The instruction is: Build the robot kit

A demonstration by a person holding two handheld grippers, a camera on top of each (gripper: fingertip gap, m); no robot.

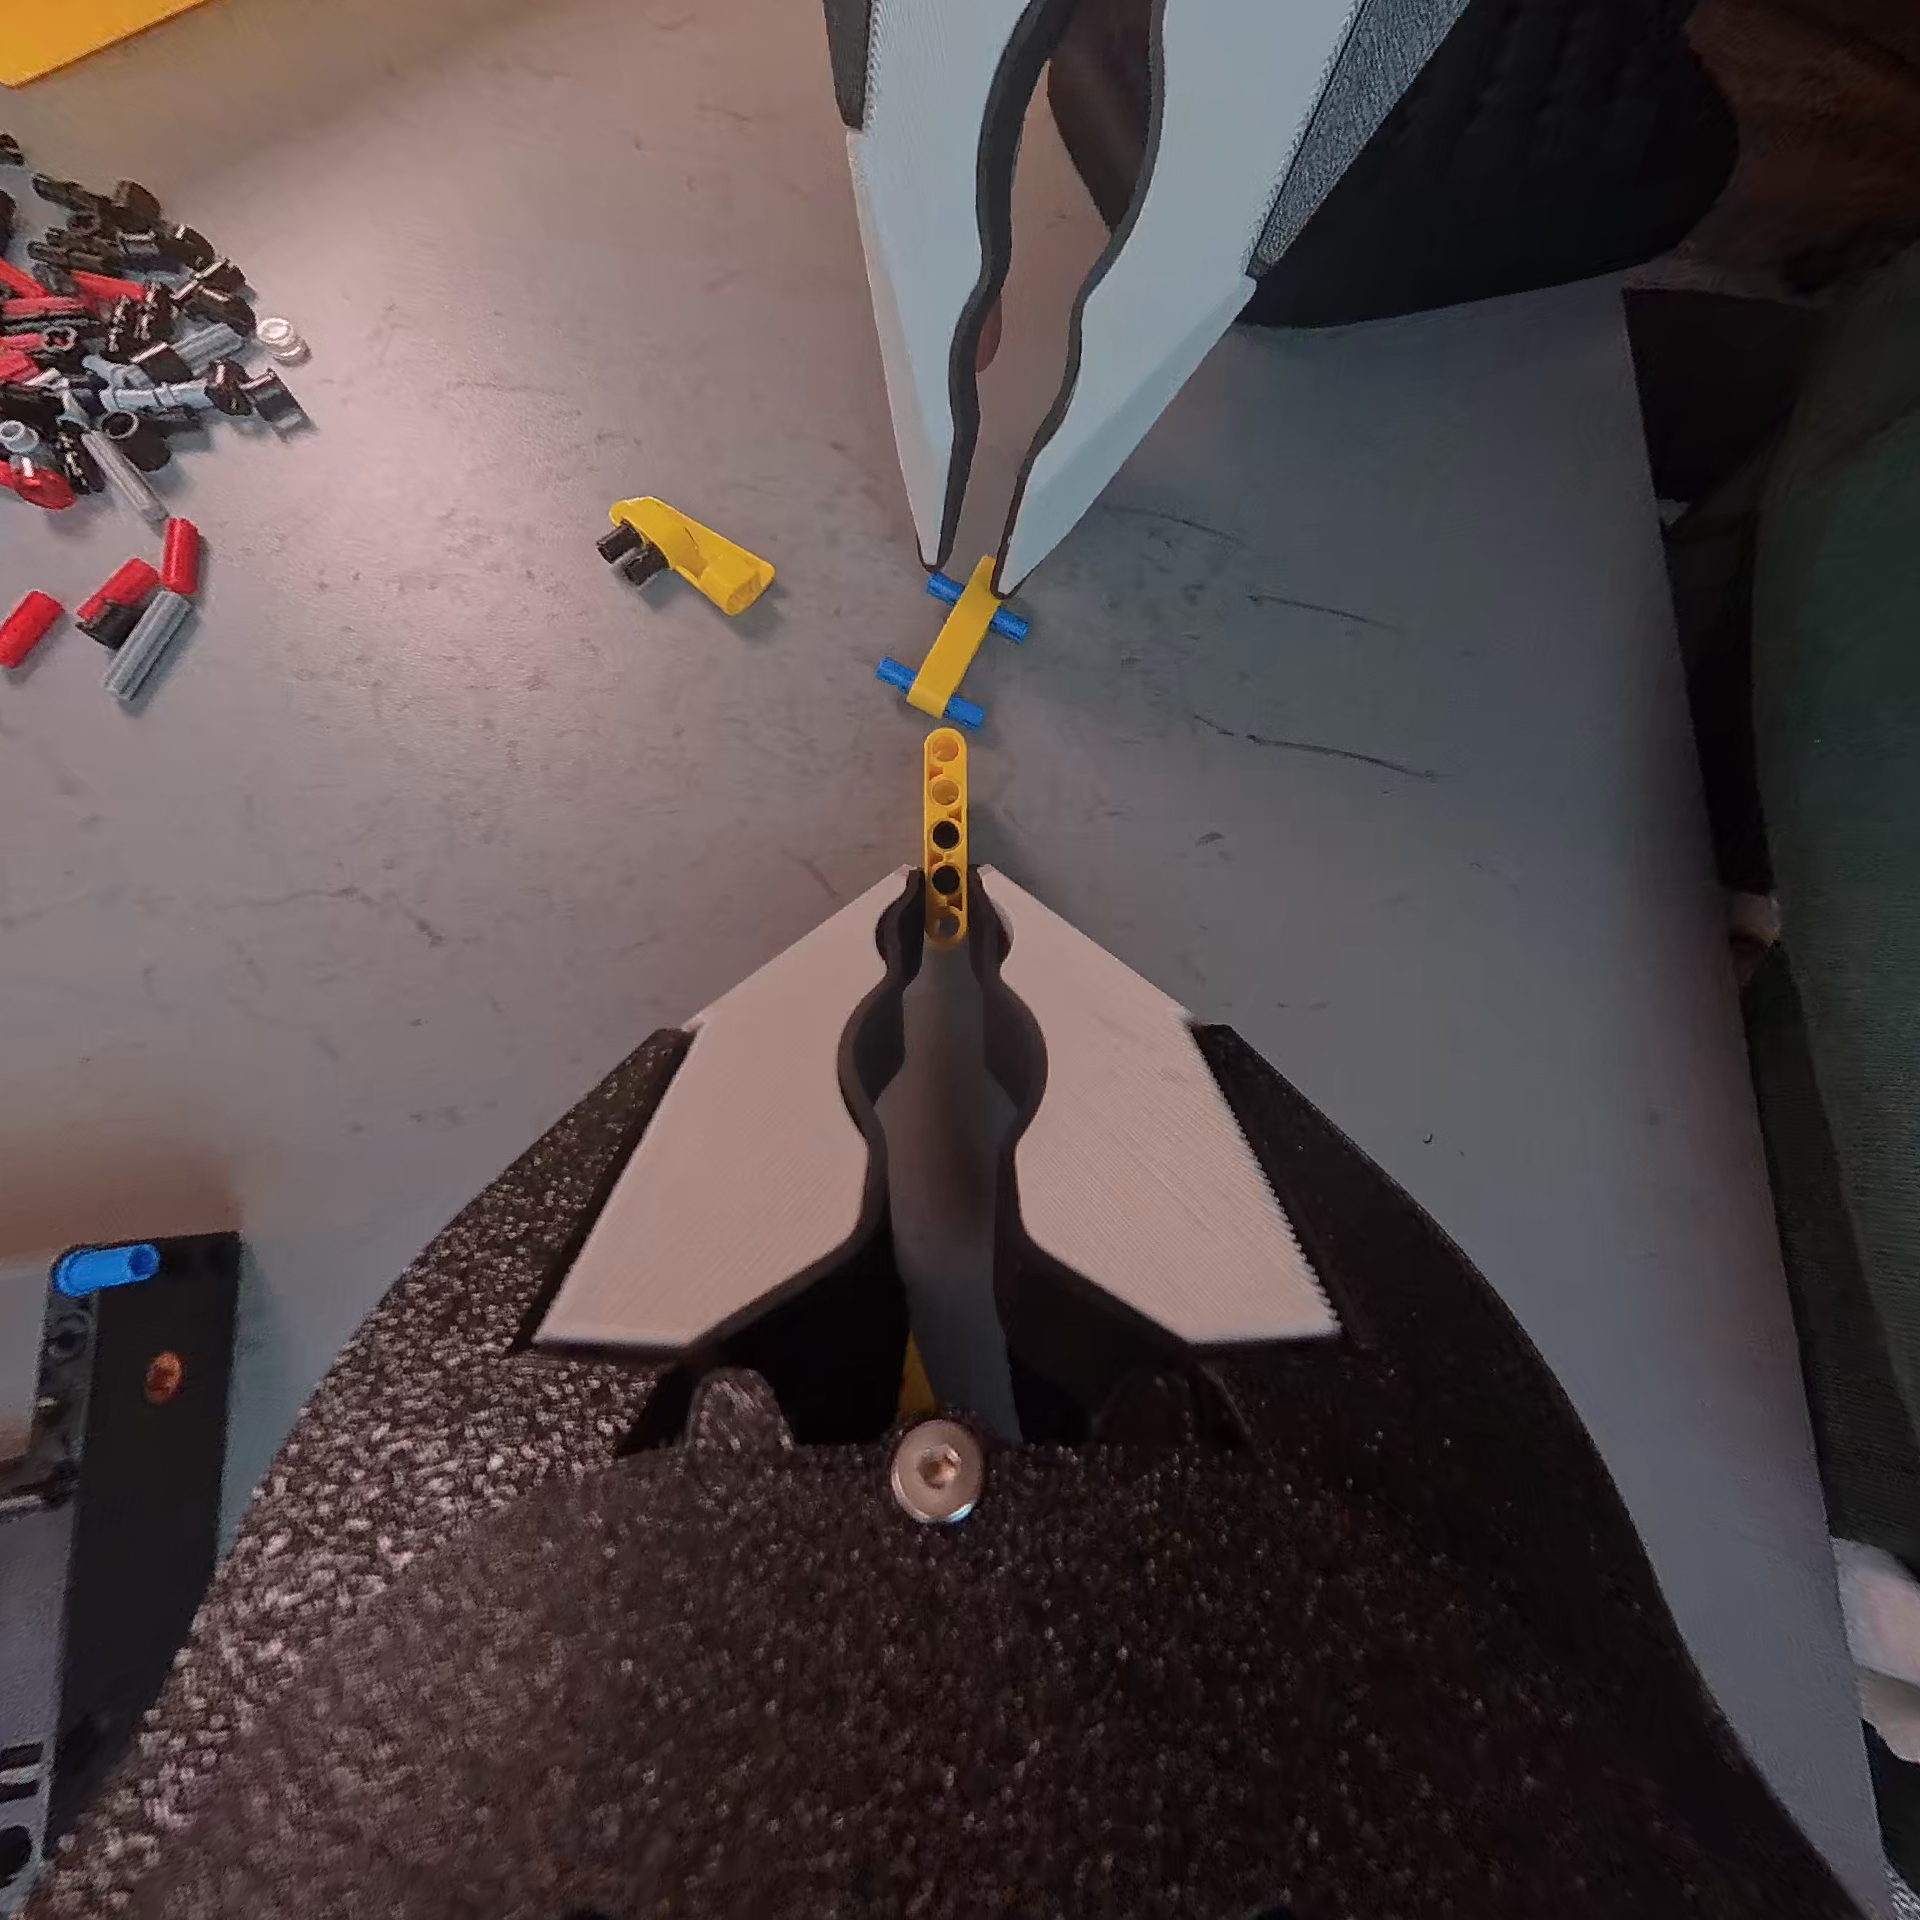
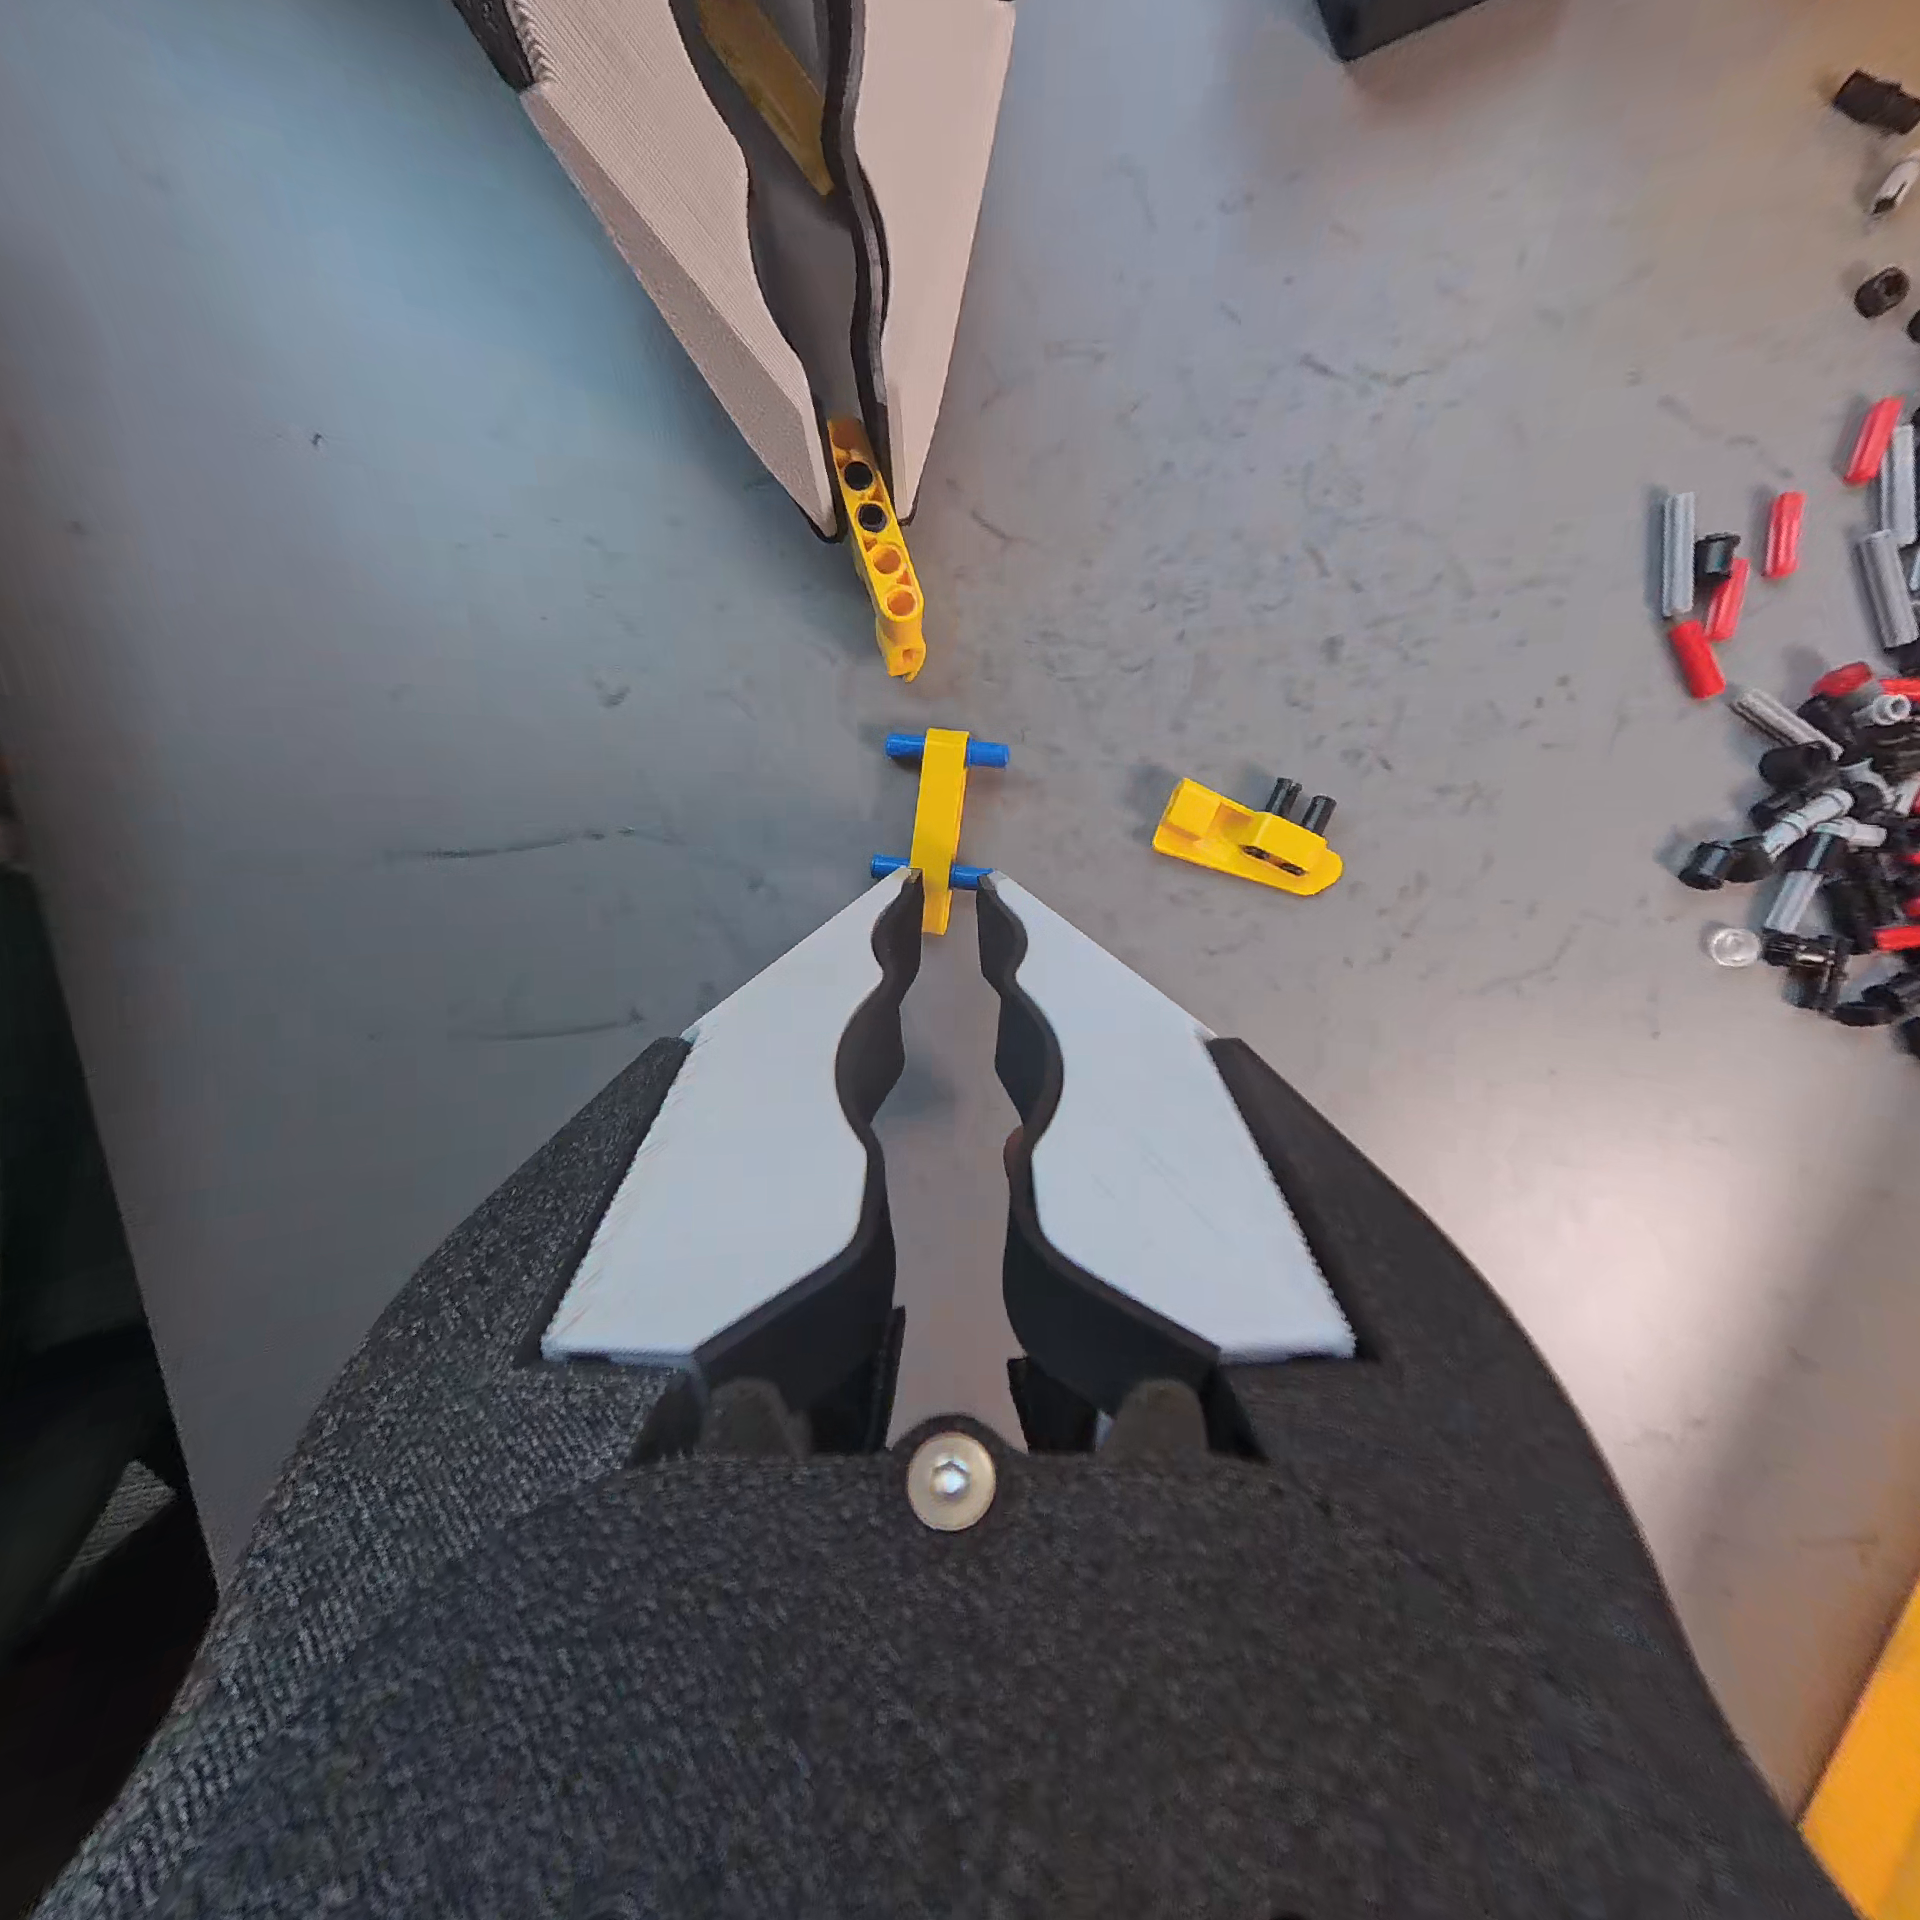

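L gripper [image 1: 943, 883] is clamped tight on a yellow holed beam [image 1: 944, 831], w/ most of the beam poking out past the tips, held above the grey tabletop [image 1: 1351, 727]. R gripper [image 2: 940, 883] is only partly closed: narrow gap between the tips, which straddle the near end of a short yellow piece w/ two blue pins [image 2: 940, 810]. Tips look to touch the nearer pin; can't tell if it's actually gripped. The two grippers face each other, the beam's free end just short of the pinned piece, not touching. Plenty of bare table round them. A yellow wedge part w/ black pins [image 2: 1247, 836] lies near, to the R gripper's right. Heap of small black, red & grey parts [image 2: 1829, 790] further out that side, well apart. Table edge sits off to the R gripper's left.
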